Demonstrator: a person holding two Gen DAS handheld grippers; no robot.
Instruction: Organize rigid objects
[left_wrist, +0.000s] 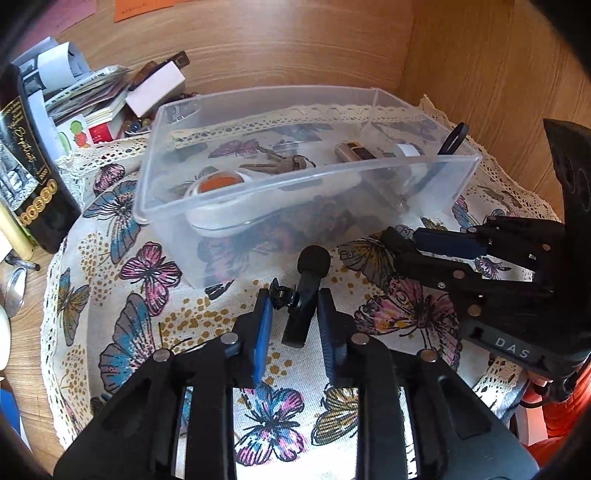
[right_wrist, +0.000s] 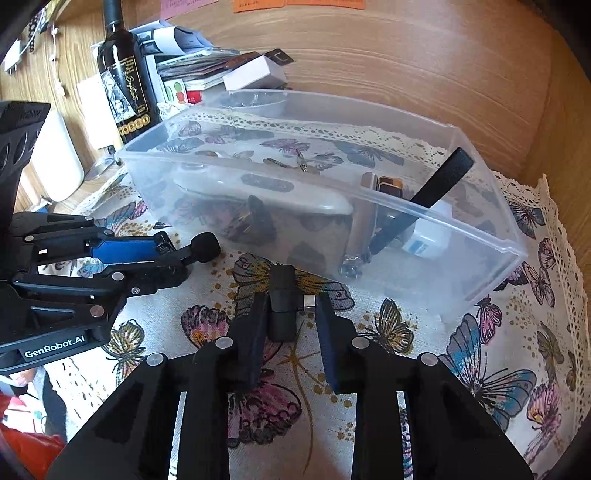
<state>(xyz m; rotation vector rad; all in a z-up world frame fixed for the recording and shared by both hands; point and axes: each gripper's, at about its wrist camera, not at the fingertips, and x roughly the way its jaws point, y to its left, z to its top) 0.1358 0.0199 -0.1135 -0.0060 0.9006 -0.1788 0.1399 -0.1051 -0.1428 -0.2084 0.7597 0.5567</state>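
Note:
A clear plastic bin (left_wrist: 295, 184) (right_wrist: 480, 254) stands on the butterfly tablecloth (left_wrist: 147, 332). It holds keys (left_wrist: 277, 164), a white device with an orange patch (left_wrist: 218, 184), a lighter (left_wrist: 351, 151) and a black strip (right_wrist: 439, 181). A small black clip-on microphone with a foam head (left_wrist: 308, 291) (right_wrist: 199, 249) lies on the cloth between my left gripper's (left_wrist: 291, 306) open fingers. A black adapter with a metal plug (right_wrist: 282, 310) lies between my right gripper's (right_wrist: 290, 314) open fingers, against the left finger.
A dark wine bottle (left_wrist: 26, 162) (right_wrist: 125, 85) stands left of the bin, next to a heap of papers and small boxes (left_wrist: 110, 96). Wooden walls (left_wrist: 480, 74) close in the back and the right side.

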